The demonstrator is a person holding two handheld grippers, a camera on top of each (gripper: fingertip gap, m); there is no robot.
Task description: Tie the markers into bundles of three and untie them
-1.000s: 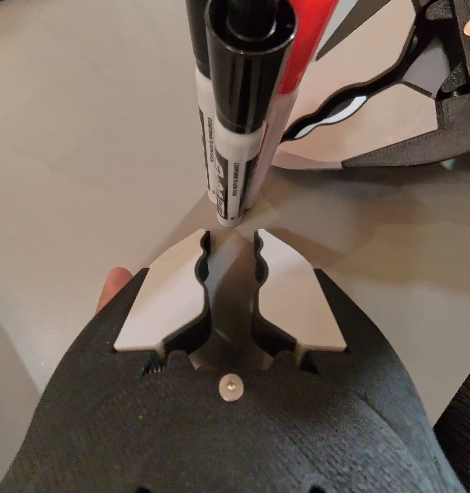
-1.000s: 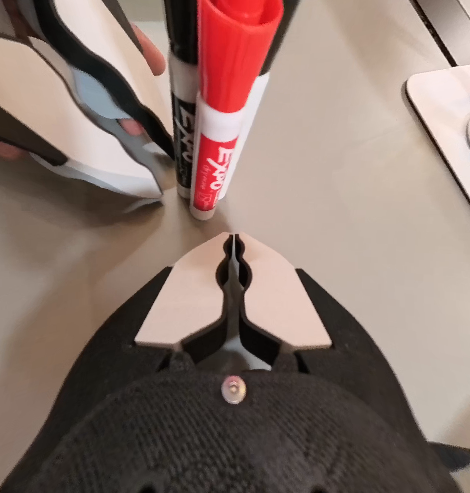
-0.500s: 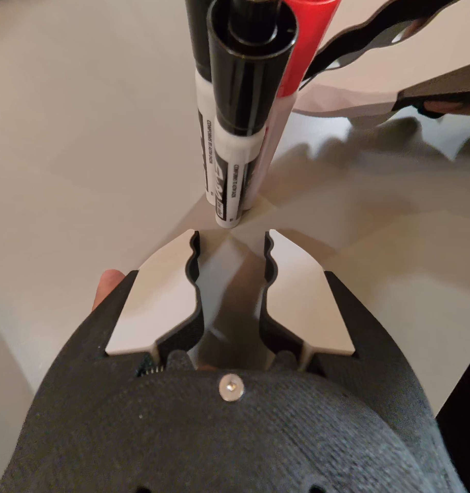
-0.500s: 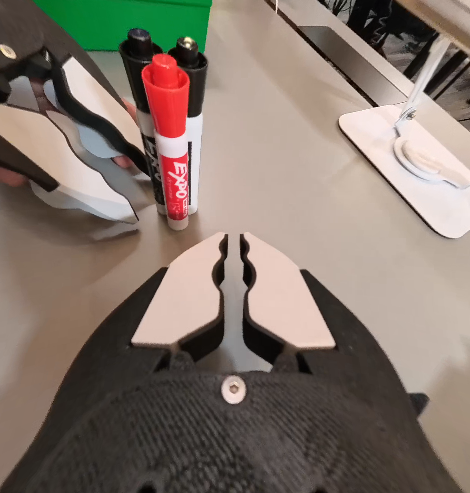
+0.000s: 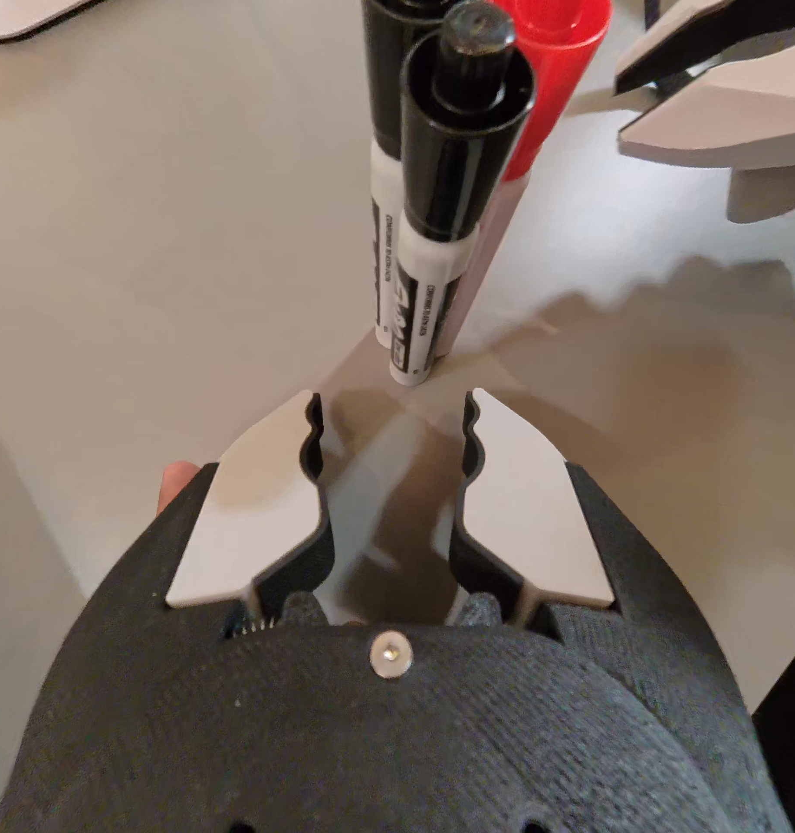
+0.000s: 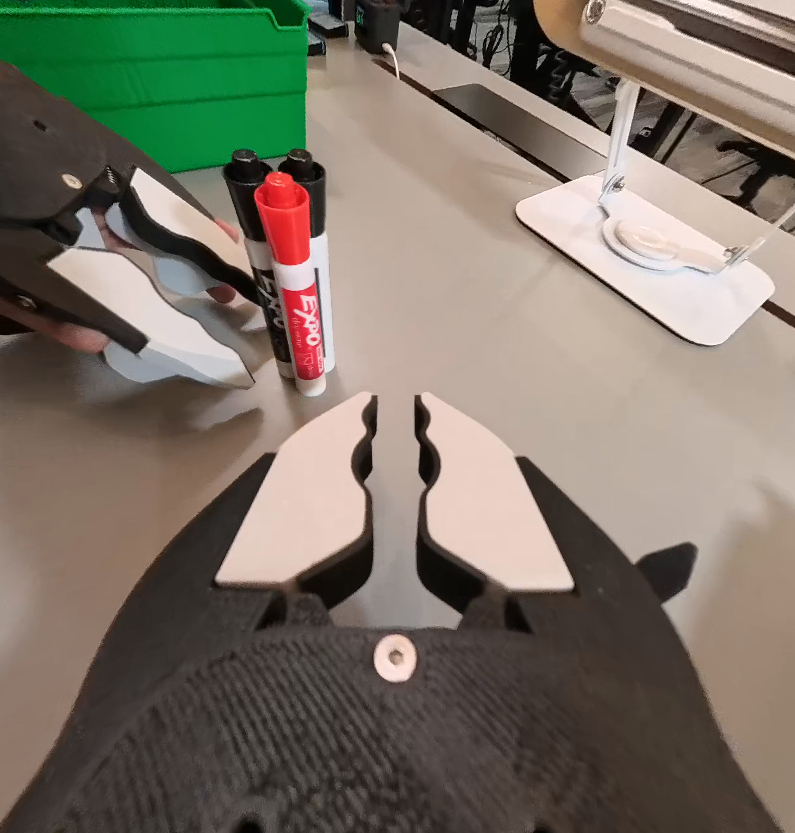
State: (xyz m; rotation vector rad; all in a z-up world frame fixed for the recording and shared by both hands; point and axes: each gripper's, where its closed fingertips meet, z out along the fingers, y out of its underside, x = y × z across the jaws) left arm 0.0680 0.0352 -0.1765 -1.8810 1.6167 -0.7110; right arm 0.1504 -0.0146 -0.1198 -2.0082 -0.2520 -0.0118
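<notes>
Three markers stand upright together on the grey table: two black ones (image 5: 450,189) (image 5: 382,112) and a red one (image 5: 544,90). In the right wrist view the red marker (image 6: 296,288) is in front of the two black ones (image 6: 251,234) (image 6: 317,234). I see no band around them. My left gripper (image 5: 393,396) is open and empty, its tips just short of the markers' bases; it also shows in the right wrist view (image 6: 247,342). My right gripper (image 6: 395,399) is slightly open and empty, back from the markers; its fingers (image 5: 720,121) show in the left wrist view.
A green bin (image 6: 152,76) stands behind the markers. A white stand base (image 6: 648,266) with a metal post sits at the right, and a grey slab (image 6: 513,117) lies farther back. A hand's fingers (image 6: 222,293) show under the left gripper. From the right gripper's tips to the red marker (image 6: 296,288) is close to 6 centimeters.
My right gripper has pulled back and up from the markers and opened a little. My left gripper has opened wider while staying at the markers' bases.
</notes>
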